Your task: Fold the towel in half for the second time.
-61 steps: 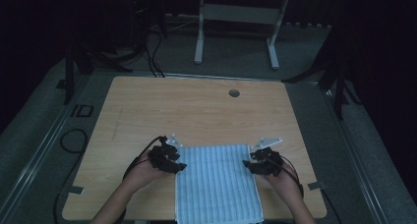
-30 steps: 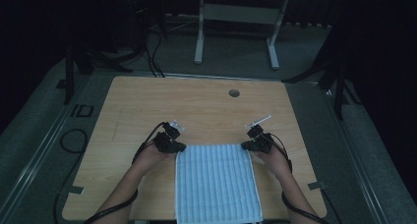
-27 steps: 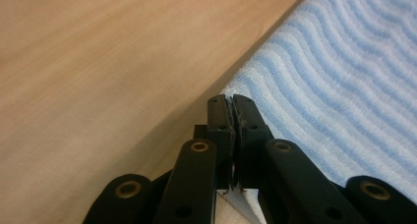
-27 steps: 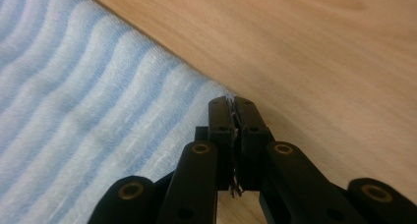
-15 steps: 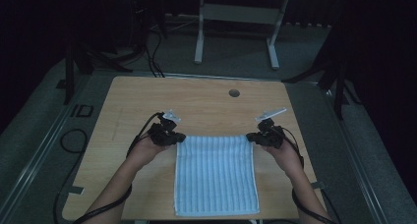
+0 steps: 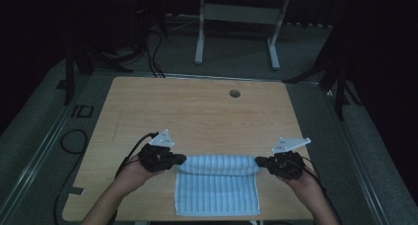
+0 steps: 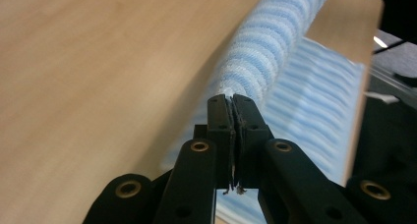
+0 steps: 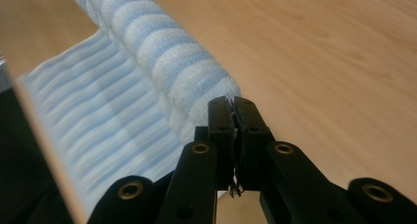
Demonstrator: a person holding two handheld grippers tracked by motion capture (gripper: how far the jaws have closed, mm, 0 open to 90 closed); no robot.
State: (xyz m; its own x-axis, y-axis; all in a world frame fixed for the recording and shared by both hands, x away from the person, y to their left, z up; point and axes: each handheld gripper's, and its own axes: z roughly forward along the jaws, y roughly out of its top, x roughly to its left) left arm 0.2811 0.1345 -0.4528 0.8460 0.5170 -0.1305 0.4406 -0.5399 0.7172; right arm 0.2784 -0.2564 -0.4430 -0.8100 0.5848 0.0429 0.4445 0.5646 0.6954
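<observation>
The blue-and-white striped cloth towel (image 6: pixel 217 190) lies flat at the near edge of the pale wooden table (image 6: pixel 197 111), its far end rolled up. The left gripper (image 6: pixel 178 159) and right gripper (image 6: pixel 258 161) each pinch 1 end of the roll, jaws closed on fabric. Uneven pull from the 2 hands could skew or loosen the roll.

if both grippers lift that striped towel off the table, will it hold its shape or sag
Likely sag: the towel is soft ribbed cloth, its far edge curled over in a loose roll between the left gripper and right gripper. Probably light. The roll may unroll, since only its ends are pinched.
</observation>
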